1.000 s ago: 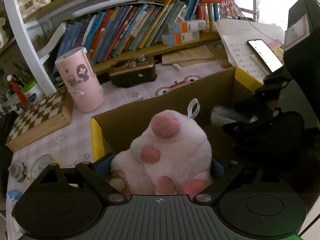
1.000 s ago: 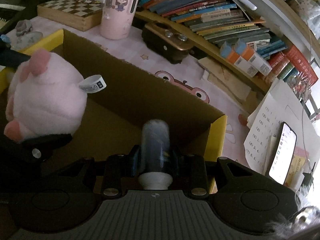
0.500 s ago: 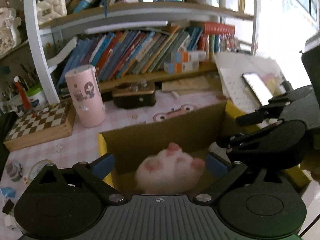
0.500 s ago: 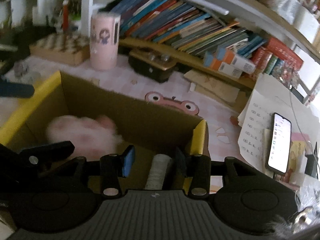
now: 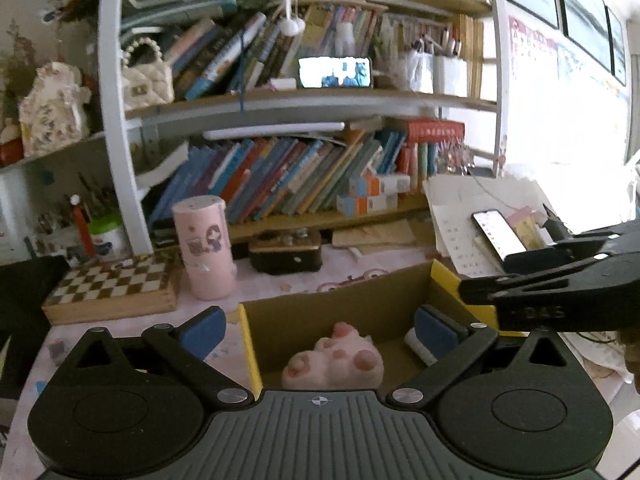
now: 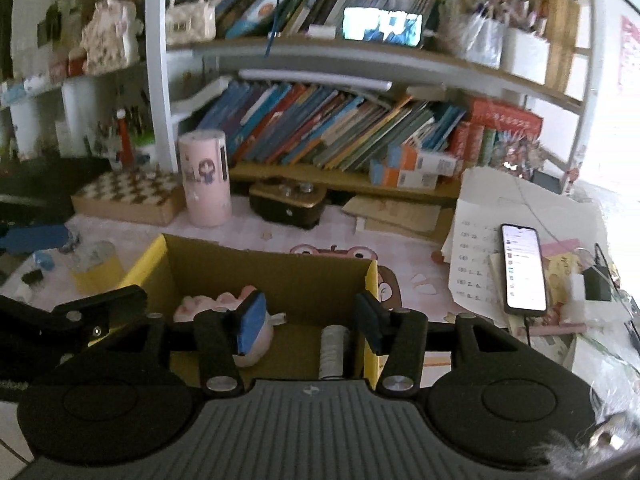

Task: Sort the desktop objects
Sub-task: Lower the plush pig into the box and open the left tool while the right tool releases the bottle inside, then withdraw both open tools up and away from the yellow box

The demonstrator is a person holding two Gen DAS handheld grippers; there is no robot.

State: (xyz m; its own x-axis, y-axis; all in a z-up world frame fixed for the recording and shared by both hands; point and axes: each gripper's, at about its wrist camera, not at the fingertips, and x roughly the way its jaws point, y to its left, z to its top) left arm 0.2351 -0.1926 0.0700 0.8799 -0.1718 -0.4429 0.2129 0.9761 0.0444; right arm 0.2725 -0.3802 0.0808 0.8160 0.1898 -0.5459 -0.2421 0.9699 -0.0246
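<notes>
My left tool (image 5: 318,326): jaws spread wide, empty. My right tool (image 6: 310,320): jaws just opening, partly apart, empty. Pink plush toy (image 5: 334,362) and grey cylindrical bottle (image 6: 332,350): inside yellow-edged cardboard box (image 6: 272,270).

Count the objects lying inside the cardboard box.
2. The pink plush toy lies toward the box's left side, and a grey cylinder lies by its right wall. Both grippers' bodies hide the near floor, so more may be there.

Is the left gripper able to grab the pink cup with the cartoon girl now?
Probably yes. The left gripper is open and empty, and the pink cup stands in the open on the desk, beside the cardboard box.
</notes>
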